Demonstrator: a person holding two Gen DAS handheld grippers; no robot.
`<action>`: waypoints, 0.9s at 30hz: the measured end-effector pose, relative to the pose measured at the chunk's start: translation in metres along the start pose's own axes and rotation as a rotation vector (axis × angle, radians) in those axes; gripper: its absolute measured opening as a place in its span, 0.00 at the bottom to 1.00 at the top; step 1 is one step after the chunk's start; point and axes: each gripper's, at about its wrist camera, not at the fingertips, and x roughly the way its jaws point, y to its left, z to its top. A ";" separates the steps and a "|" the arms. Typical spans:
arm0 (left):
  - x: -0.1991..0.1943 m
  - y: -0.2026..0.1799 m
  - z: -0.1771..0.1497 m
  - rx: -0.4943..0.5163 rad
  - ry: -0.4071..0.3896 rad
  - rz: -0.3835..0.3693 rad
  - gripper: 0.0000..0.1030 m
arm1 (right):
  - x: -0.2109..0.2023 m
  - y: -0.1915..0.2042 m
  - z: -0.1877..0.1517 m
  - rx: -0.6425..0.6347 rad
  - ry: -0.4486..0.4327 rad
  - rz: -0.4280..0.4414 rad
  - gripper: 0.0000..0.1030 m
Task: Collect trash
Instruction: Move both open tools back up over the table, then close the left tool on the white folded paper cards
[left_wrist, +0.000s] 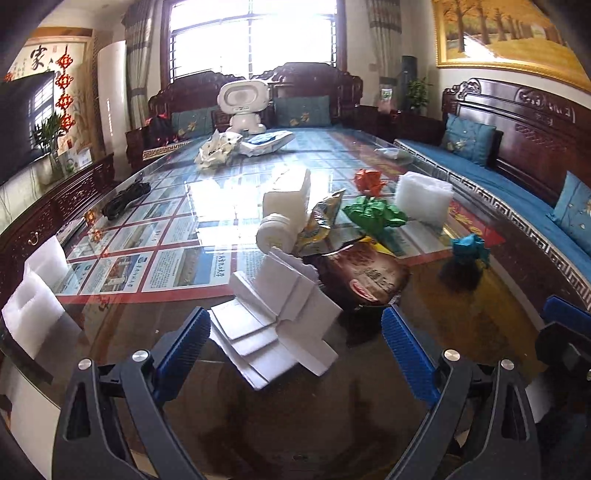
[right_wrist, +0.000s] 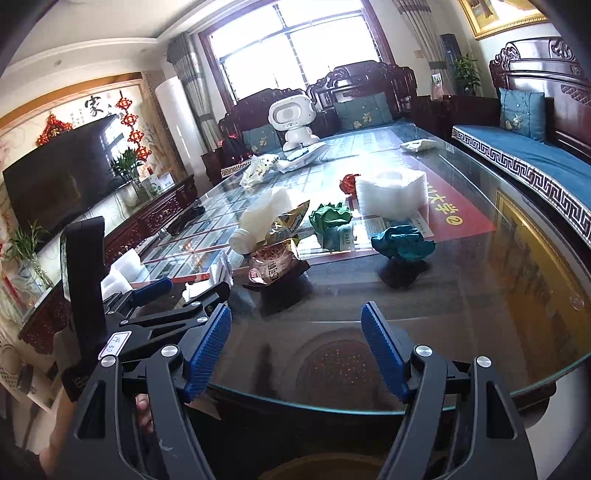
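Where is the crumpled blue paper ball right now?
The crumpled blue paper ball sits on the glass table, toward its right side in both views. It lies right of the brown snack bag and nearer than the white foam block.

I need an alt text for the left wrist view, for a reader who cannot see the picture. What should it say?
The open left gripper frames a flattened white cardboard box lying on a glass table. Behind the box lie a brown snack bag, a white plastic bottle and crumpled green paper, teal paper and orange paper. White foam pieces sit at the left edge.
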 end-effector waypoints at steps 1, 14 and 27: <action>0.004 0.003 0.001 -0.006 0.006 0.003 0.91 | 0.002 -0.002 0.002 0.002 0.002 0.003 0.69; 0.047 0.004 0.012 -0.022 0.087 -0.005 0.91 | 0.022 -0.013 0.007 0.021 0.029 0.030 0.69; 0.054 0.010 0.012 -0.043 0.094 -0.049 0.67 | 0.033 -0.010 0.010 0.009 0.045 0.013 0.69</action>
